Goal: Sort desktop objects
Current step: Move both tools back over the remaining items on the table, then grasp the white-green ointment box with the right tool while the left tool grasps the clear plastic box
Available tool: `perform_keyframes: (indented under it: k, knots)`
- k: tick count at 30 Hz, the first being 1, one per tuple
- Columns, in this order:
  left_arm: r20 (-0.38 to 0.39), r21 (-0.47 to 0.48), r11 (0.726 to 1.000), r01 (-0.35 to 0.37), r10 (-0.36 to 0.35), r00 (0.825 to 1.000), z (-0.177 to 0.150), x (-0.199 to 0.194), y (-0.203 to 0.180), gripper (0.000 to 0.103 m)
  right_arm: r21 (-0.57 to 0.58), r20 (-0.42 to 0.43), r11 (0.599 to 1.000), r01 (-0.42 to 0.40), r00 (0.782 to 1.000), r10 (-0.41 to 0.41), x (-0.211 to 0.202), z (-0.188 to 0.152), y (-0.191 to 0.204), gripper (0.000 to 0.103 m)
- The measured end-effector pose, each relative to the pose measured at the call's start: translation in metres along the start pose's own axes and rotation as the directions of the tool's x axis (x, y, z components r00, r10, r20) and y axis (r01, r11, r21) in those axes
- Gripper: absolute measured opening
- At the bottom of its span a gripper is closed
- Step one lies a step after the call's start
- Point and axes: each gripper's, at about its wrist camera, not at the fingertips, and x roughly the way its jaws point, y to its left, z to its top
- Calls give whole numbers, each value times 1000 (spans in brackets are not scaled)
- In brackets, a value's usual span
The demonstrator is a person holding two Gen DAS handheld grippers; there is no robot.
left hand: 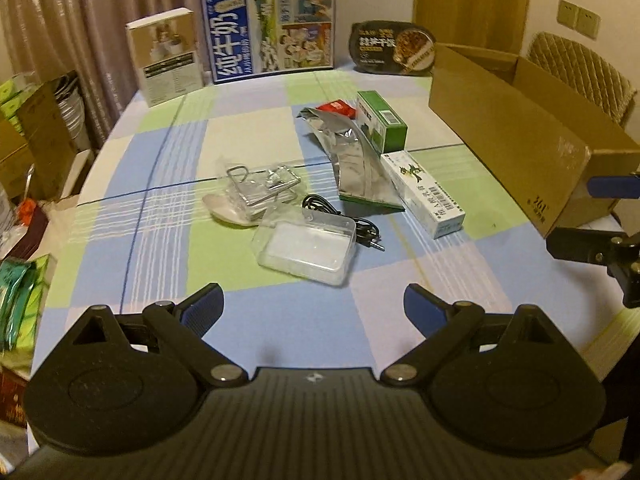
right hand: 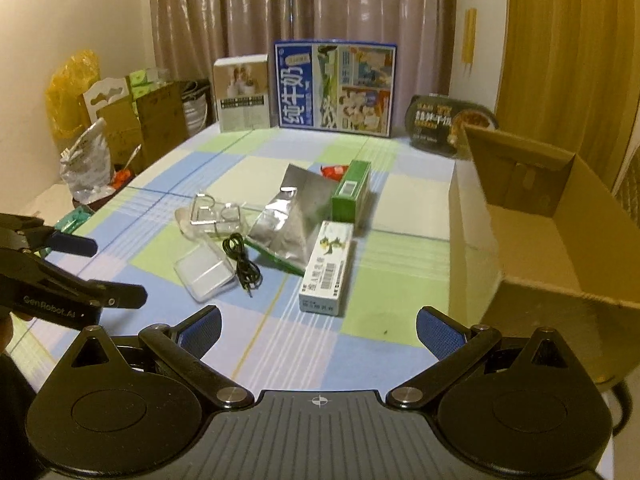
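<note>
Loose objects lie mid-table: a clear plastic case point(left hand: 306, 246) point(right hand: 204, 270), a black audio cable point(left hand: 344, 222) point(right hand: 242, 258), a clear bag with metal clips point(left hand: 260, 192) point(right hand: 212, 214), a silver foil pouch point(left hand: 356, 160) point(right hand: 292, 220), a green box point(left hand: 382, 120) point(right hand: 352, 192), a white box point(left hand: 424, 194) point(right hand: 326, 268) and a red packet point(left hand: 338, 107) point(right hand: 334, 170). An open cardboard box point(left hand: 512, 132) point(right hand: 532, 232) stands at the right. My left gripper point(left hand: 314, 308) is open and empty, just short of the clear case. My right gripper point(right hand: 318, 330) is open and empty, near the white box.
A blue milk carton point(left hand: 272, 28) point(right hand: 336, 88), a beige box point(left hand: 164, 56) point(right hand: 242, 94) and a dark food bowl point(left hand: 394, 48) point(right hand: 444, 124) stand along the table's far edge. Cardboard boxes and bags point(right hand: 132, 120) crowd the floor at the left. A chair point(left hand: 580, 68) stands behind the cardboard box.
</note>
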Motion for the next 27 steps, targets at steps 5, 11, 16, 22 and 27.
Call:
perform_keyframes:
  k: [5,11,16,22,27]
  knots:
    - [-31,22,999,38,-37,999,4,29,13,95,-3,-31,1000,-9,999,9,23,-3,2,101]
    - [-51,65,997,35,-32,998,11,58,26,95,19,-64,1000,-19,998,20,50,-4,-2,101]
    - [-46,112,991,69,-64,997,17,78,29,96,18,-82,1000,-20,996,21,74,-2,-3,101]
    - [-61,164,980,117,-108,992,24,103,29,96,35,-84,999,-4,996,6,102,0,-9,101]
    - [-67,143,980,137,-129,989,29,114,33,96,40,-82,999,17,997,-13,123,6,-13,90]
